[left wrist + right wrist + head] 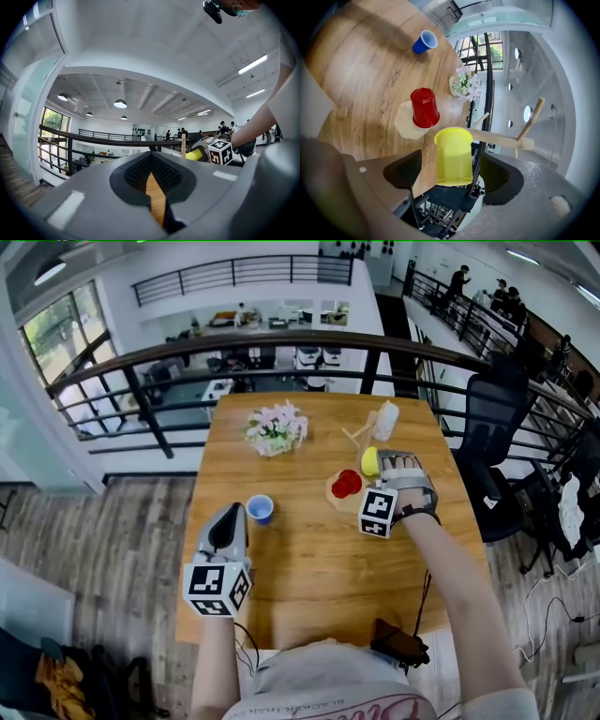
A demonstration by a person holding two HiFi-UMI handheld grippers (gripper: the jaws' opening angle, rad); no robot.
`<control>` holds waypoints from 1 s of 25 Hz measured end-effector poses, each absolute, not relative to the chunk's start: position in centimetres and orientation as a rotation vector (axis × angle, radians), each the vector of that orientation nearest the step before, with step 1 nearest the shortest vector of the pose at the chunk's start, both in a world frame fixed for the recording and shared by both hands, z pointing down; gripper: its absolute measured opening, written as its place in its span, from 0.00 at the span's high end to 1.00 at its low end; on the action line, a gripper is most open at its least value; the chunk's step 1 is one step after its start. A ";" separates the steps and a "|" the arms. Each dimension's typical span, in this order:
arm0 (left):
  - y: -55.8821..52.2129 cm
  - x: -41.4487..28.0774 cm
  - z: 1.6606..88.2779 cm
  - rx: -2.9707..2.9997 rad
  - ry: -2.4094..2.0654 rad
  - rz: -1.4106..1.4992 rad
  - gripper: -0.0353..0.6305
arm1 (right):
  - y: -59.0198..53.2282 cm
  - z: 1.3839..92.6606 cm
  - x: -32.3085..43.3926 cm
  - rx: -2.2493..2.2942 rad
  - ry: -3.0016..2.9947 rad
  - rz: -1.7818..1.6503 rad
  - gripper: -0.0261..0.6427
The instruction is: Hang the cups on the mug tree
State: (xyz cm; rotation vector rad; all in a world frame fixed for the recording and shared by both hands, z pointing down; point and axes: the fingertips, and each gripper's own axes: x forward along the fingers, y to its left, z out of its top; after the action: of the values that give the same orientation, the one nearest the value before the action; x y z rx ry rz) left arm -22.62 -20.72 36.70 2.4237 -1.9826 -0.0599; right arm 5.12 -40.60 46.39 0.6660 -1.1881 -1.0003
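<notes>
The wooden mug tree (pixel 356 435) rises from a pale round base (pixel 404 123) at the table's right middle. A red cup (pixel 424 108) sits low on it, over the base. A yellow cup (pixel 453 157) hangs with its mouth against a peg (pixel 497 138). It lies between the jaws of my right gripper (pixel 382 462), which stand open with a gap on each side of it. A white cup (pixel 385 418) sits on the tree's far side. A blue cup (pixel 260 509) stands alone on the table. Just in front of it rests my left gripper (pixel 228 521), shut and empty.
A pot of pale flowers (pixel 277 427) stands at the table's far middle. A dark railing (pixel 281 343) runs behind the table's far edge, above a drop to a lower floor. An office chair (pixel 497 418) is at the right.
</notes>
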 end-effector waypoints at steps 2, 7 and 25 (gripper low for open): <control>-20.6 -22.7 36.5 2.427 -1.982 -0.067 0.94 | -40.2 45.8 4.7 0.727 -1.263 -0.965 0.37; -20.3 -22.8 36.2 2.428 -1.981 -0.081 0.94 | -38.5 44.1 3.4 0.875 -1.488 -0.822 0.36; -20.7 -21.9 35.9 2.448 -1.980 -0.063 0.94 | -30.9 35.2 0.7 1.439 -2.288 -0.379 0.57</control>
State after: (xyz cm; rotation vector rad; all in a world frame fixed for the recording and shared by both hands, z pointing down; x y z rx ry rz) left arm -21.92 -20.66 35.87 2.4478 -1.9798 -0.0630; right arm 0.70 -30.89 35.22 1.4390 -2.2876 -0.3793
